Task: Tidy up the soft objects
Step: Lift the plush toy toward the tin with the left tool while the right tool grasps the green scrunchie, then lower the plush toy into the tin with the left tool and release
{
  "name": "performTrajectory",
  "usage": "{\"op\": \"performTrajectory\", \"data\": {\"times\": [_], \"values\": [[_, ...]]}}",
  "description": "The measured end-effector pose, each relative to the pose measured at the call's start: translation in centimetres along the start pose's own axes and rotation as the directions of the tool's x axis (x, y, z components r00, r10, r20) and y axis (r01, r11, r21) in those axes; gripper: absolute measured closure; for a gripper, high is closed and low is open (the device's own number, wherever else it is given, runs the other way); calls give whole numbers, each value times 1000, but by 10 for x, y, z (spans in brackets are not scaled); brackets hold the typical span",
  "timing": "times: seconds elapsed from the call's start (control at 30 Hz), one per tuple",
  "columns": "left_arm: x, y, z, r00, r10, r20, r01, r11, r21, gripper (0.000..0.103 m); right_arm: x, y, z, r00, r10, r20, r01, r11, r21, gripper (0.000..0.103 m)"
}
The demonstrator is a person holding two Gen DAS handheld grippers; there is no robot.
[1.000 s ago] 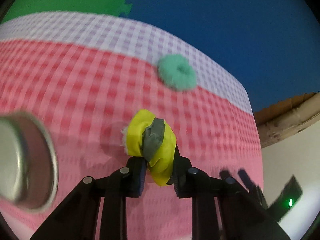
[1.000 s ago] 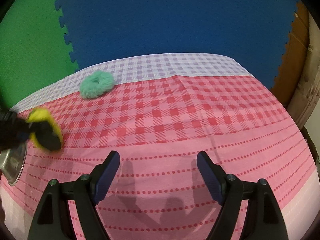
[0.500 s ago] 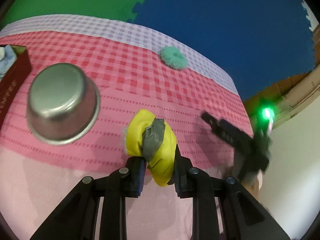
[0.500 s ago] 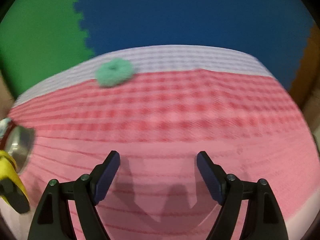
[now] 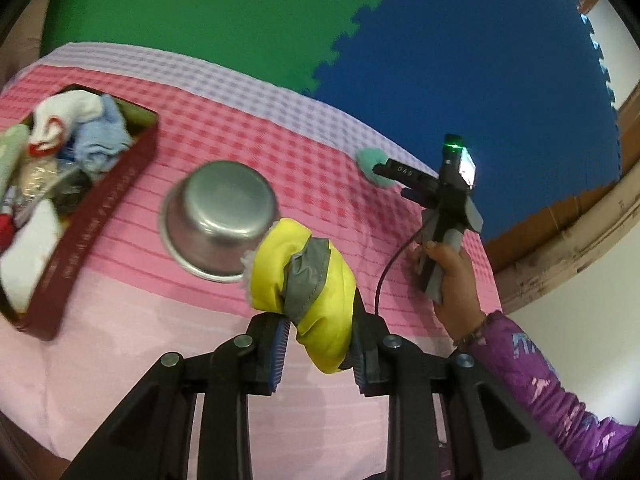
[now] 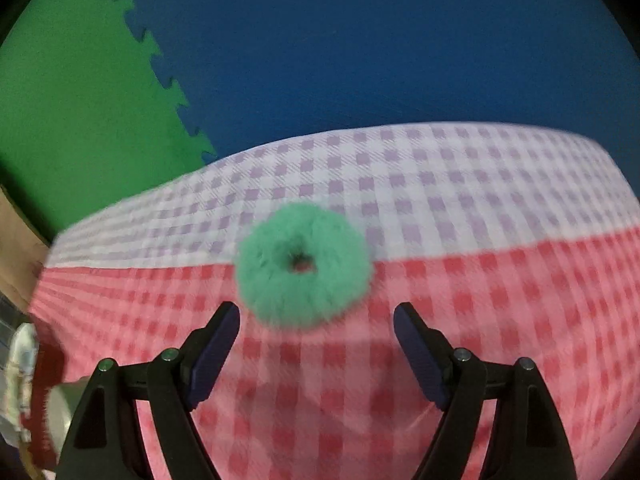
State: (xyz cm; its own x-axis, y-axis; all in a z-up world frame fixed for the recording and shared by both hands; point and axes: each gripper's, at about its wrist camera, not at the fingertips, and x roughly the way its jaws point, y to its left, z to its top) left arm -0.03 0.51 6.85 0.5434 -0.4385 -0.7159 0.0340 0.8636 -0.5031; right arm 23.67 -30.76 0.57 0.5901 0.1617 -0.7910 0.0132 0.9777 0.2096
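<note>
A yellow padded soft piece with a grey band is held off the cloth between the pads of my left gripper. Its jaws are opening slightly but still press on the piece. A dark red box at the left holds socks and other soft cloths. My right gripper stands open just short of a fluffy green scrunchie lying where the red check meets the lilac check. The left wrist view also shows the right gripper reaching over that scrunchie.
An upturned steel bowl sits between the box and the yellow piece. A person's hand and purple sleeve hold the right gripper. The checked tablecloth ends at green and blue floor mats behind.
My left gripper lifted and drew back with the yellow piece, bringing the bowl and then the box into view. My right gripper swept up to the green scrunchie, still open.
</note>
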Motion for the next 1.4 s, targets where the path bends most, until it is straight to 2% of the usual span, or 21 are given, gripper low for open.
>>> {"op": "performTrajectory", "data": {"times": [0.1,0.17,0.23,0.3,0.33,0.37,0.4,0.5,0.6,0.83,0.93,1.17,1.33,1.4], "values": [[-8,10,0,1000,19,9,-19,1000,-11,78,18,8,12,998,-69,-15,68,997,-38,21],[-11,17,-2,1000,22,10,-22,999,-29,78,31,9,17,997,-58,-43,56,998,-34,21],[-15,23,-5,999,33,9,-32,999,-42,78,35,15,20,998,-67,-19,65,995,-69,23],[-18,28,-10,999,42,15,-41,998,-57,78,40,21,18,997,-72,-21,69,991,-114,51],[-21,30,-12,999,47,19,-45,997,-60,78,40,25,17,997,-79,-14,77,988,-134,71],[-23,31,-15,998,59,24,-58,997,-59,78,38,27,14,997,-79,-13,76,986,-148,79],[-26,34,-17,997,70,26,-68,996,-60,78,37,29,12,997,-77,-17,74,986,-152,80],[-38,43,-24,995,89,45,-85,993,-81,78,17,26,-6,1000,-5,-15,3,991,-132,81],[-52,55,-29,992,114,62,-107,988,-108,77,-7,26,-43,999,53,-8,-53,992,-114,81],[-85,75,-29,977,175,120,-160,979,-128,77,-76,31,-127,992,125,27,-121,984,-128,81],[-99,81,-20,969,197,148,-179,976,-121,77,-95,30,-149,991,133,24,-129,983,-131,81],[-99,96,4,954,249,168,-246,969,-39,76,-110,24,-168,992,118,40,-111,984,-136,81],[-88,117,31,929,312,199,-323,946,23,76,-105,36,-168,994,95,54,-83,978,-192,81],[-79,129,42,926,320,199,-334,942,39,76,-106,36,-168,994,95,54,-83,978,-191,81]]}}
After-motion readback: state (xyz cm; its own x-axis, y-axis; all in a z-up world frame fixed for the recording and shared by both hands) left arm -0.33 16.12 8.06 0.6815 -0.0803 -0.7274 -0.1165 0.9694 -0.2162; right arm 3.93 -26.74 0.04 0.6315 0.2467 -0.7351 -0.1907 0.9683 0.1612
